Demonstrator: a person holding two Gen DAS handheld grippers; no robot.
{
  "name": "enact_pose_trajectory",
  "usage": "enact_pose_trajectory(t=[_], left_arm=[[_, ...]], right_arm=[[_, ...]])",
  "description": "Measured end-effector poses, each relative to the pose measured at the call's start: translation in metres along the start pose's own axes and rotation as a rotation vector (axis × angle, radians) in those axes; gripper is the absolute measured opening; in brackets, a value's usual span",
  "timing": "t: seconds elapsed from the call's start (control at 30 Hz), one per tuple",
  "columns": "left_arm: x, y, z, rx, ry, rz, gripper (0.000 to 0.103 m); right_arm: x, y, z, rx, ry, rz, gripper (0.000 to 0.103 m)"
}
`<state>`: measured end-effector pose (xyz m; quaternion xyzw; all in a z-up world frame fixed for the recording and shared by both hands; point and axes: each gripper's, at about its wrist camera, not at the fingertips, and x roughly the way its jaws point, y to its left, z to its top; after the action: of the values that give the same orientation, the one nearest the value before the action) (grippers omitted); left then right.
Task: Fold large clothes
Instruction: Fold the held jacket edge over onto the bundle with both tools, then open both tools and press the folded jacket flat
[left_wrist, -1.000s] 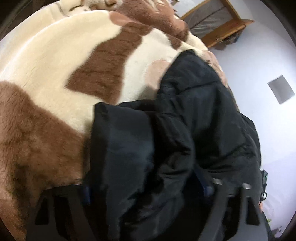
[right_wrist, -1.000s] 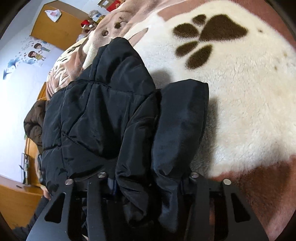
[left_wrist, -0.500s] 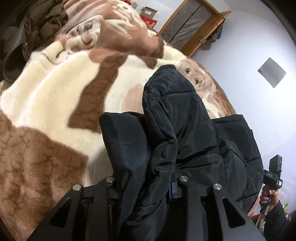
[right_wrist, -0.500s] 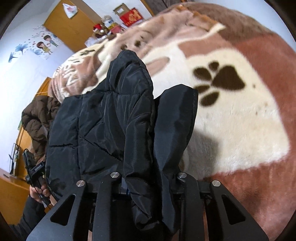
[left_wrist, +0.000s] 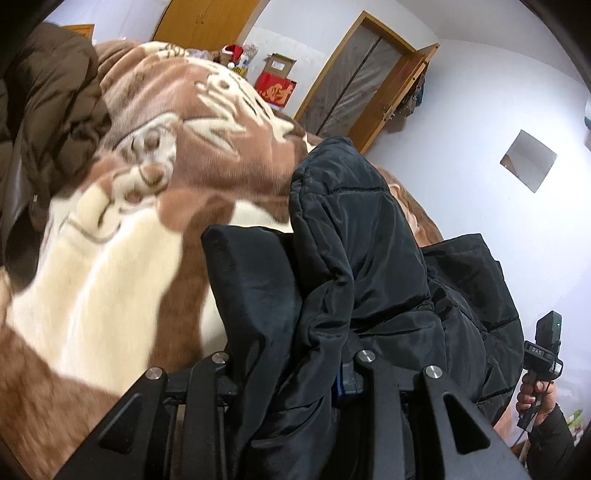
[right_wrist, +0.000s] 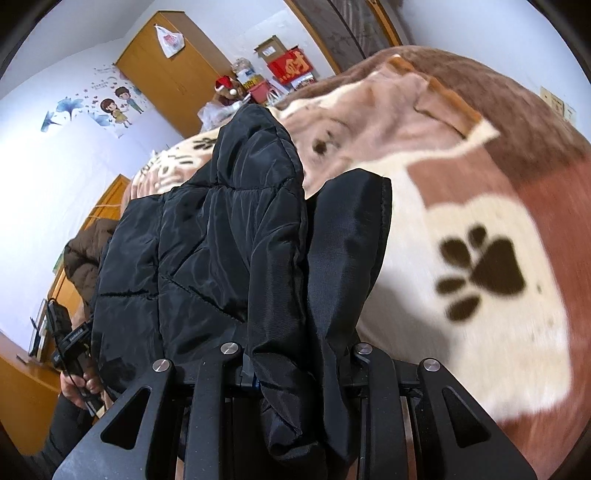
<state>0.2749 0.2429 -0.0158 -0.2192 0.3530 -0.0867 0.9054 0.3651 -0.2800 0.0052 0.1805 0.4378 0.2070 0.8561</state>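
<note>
1. Left gripper (left_wrist: 291, 363): both fingers pinch a bunched fold of the black padded jacket (left_wrist: 369, 258); the fabric fills the gap between them and spills down over the linkage.
2. Right gripper (right_wrist: 295, 354): same condition — fingers clamped on a thick fold of the black padded jacket (right_wrist: 221, 240), cloth hanging below the pinch.
3. Jacket position: held up off the fleece blanket (left_wrist: 110, 277), stretched between the two grippers. A smooth dark panel and a quilted, shiny section stand side by side in each wrist view.
4. In the right view the blanket (right_wrist: 498, 332) shows a dark paw print (right_wrist: 480, 269) on a cream patch — blurred.
5. A brown puffy coat (left_wrist: 48, 122) lies at the far left of the bed in the left view.
6. Right hand (left_wrist: 535, 398) visible at the left view's edge, gripping its handle; left hand (right_wrist: 79, 387) likewise visible in the right view.
7. Background: wooden wardrobe (right_wrist: 173, 70), red box (right_wrist: 291, 66), wooden door frame (left_wrist: 369, 81).
</note>
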Motion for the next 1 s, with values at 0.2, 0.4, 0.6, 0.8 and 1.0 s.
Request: enact_pose_trajectory(t=[0.2, 0.4, 0.6, 0.8, 1.0], left_arm=[[0.028, 0.008, 0.031, -0.01, -0.003, 0.03, 0.032], [0.071, 0.029, 0.03, -0.028, 0.042, 0.078, 0.033], [0.131, 0.065, -0.006, -0.105, 0.146, 0.186, 0.044], [0.125, 0.077, -0.015, -0.171, 0.141, 0.187, 0.058], [0.084, 0.07, -0.007, -0.148, 0.084, 0.252, 0.056]], right_arm=[[0.036, 0.008, 0.035, -0.035, 0.015, -0.03, 0.026], [0.089, -0.008, 0.039, -0.029, 0.081, -0.077, 0.028], [0.141, -0.05, 0.021, 0.076, 0.176, -0.162, 0.051], [0.12, -0.049, 0.021, 0.078, 0.165, -0.184, 0.062], [0.058, -0.03, 0.021, 0.001, 0.026, -0.253, 0.062]])
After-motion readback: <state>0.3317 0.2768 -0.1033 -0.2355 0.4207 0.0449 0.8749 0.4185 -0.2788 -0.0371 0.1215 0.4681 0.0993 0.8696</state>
